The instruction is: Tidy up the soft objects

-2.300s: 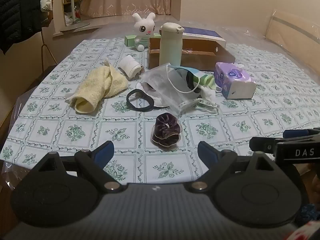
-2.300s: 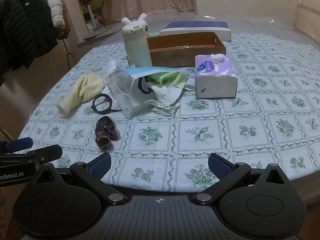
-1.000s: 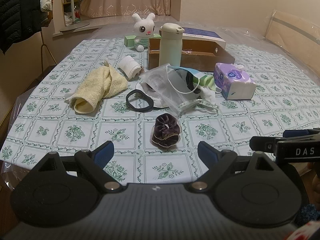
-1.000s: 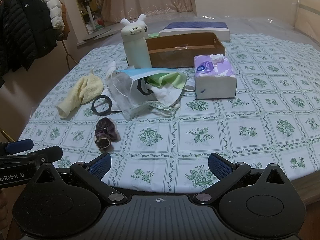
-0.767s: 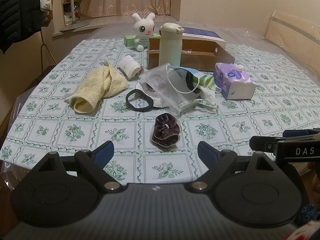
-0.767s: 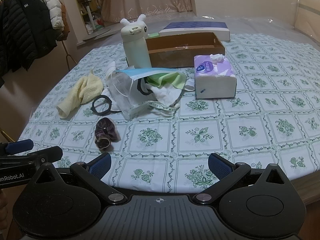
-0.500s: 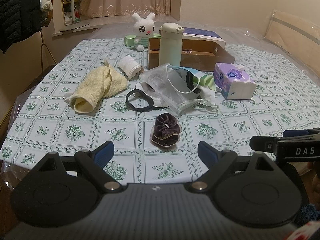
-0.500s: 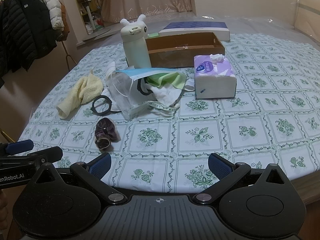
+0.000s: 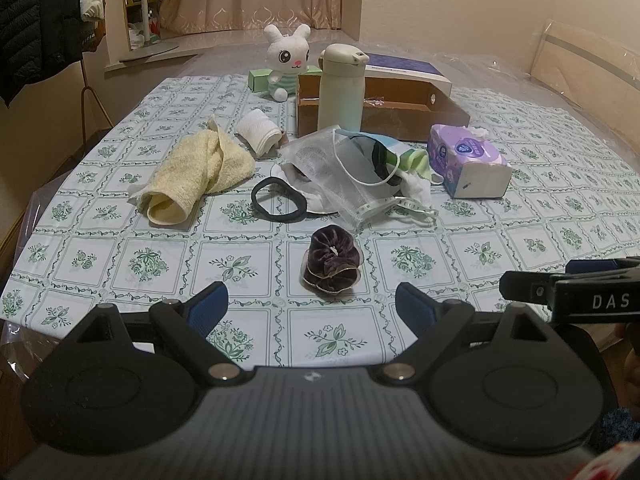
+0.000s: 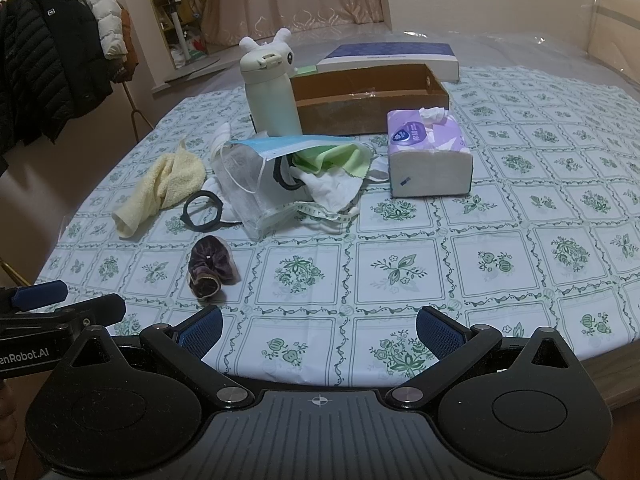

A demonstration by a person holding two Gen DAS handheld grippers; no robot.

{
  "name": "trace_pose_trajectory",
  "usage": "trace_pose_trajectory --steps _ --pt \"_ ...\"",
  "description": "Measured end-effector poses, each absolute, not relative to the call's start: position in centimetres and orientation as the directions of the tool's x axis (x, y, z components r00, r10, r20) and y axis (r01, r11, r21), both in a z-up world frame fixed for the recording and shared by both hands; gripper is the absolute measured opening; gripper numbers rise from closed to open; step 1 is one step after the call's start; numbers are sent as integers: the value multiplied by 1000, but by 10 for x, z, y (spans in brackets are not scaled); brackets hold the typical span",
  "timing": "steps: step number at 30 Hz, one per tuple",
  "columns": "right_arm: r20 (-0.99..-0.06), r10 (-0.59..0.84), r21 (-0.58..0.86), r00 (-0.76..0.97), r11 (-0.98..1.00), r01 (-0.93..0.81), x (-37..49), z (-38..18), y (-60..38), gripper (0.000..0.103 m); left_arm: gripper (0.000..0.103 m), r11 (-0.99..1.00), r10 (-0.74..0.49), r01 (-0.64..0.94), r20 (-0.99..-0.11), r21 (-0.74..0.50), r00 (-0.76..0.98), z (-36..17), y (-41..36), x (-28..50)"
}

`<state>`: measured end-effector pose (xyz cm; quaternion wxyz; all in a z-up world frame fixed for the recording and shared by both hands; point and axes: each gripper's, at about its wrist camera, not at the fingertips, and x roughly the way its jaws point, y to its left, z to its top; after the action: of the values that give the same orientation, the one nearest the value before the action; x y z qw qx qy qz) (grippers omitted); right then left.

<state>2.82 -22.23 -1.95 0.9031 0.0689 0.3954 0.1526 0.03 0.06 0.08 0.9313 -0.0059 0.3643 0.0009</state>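
A dark purple scrunchie (image 9: 331,259) lies on the tablecloth just ahead of my open, empty left gripper (image 9: 311,306); it also shows in the right wrist view (image 10: 210,266). A yellow towel (image 9: 195,178), a black hair band (image 9: 279,199), a white cloth roll (image 9: 259,134) and a heap of face masks and cloths (image 9: 360,170) lie further back. A cardboard box (image 9: 400,110) stands behind them. My right gripper (image 10: 318,332) is open and empty at the table's front edge.
A pale green flask (image 9: 341,88) stands in front of the box. A purple tissue pack (image 9: 466,166) lies to the right. A plush rabbit (image 9: 286,60) and a small green box (image 9: 258,79) sit at the back. Coats (image 10: 48,68) hang at the left.
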Motion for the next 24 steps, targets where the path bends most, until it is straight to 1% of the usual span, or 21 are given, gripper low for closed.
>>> trace_pose_trajectory --steps 24 --pt "-692 331 245 641 944 -222 30 -18 -222 103 90 1000 -4 -5 -678 -11 735 1 0 2"
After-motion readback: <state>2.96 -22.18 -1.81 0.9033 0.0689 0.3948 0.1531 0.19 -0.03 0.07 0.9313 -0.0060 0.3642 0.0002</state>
